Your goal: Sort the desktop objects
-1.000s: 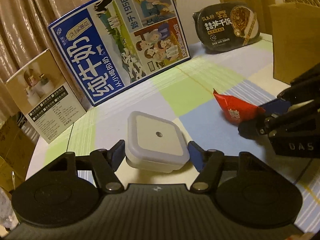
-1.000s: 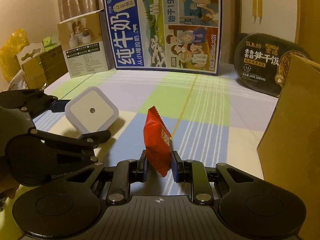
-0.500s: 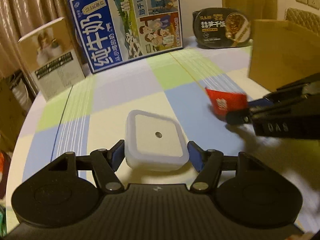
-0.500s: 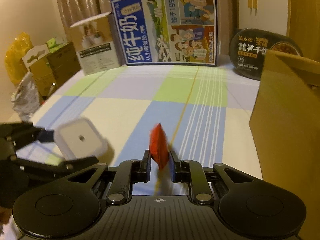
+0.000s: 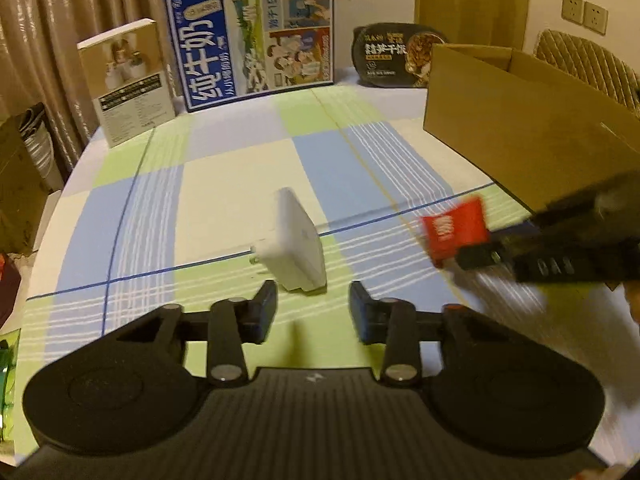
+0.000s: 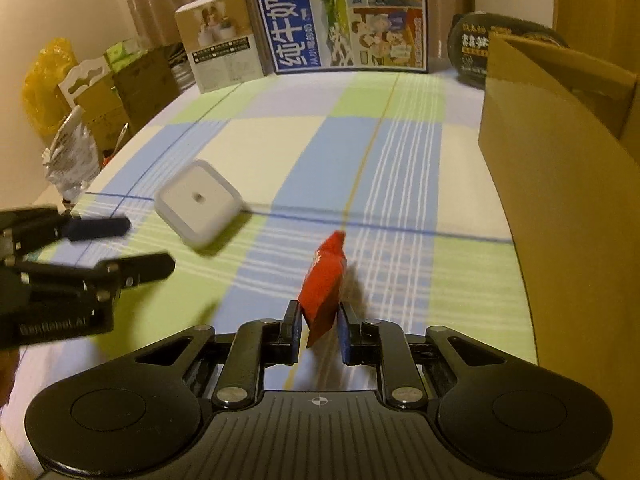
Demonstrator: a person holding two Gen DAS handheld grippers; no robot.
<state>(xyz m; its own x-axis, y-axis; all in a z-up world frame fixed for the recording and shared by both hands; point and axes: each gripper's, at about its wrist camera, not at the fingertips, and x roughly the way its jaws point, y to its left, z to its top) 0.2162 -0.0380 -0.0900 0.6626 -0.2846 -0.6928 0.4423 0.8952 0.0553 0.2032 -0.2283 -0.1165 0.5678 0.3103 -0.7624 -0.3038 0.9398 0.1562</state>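
Observation:
A white square night-light plug (image 5: 298, 249) is out of my left gripper (image 5: 313, 309), just ahead of its open jaws, tilted with its prongs to the left. In the right wrist view it (image 6: 199, 203) shows blurred above the checked cloth. My right gripper (image 6: 319, 330) has its jaws slightly apart around a red snack packet (image 6: 325, 284), which leans against the left pad; a gap shows on the right. The packet (image 5: 456, 230) also shows in the left wrist view at the tip of the blurred right gripper.
An open cardboard box (image 6: 560, 168) stands at the right, close to the right gripper. A blue milk carton box (image 5: 256, 36), a small beige product box (image 5: 128, 80) and a black instant-meal tub (image 5: 396, 56) stand along the table's far edge. Bags and boxes (image 6: 92, 92) lie off the left edge.
The left gripper has let go of the white plug, which now sits tilted ahead of the jaws. Both grippers pulled back and up. The right jaws have loosened around the red packet.

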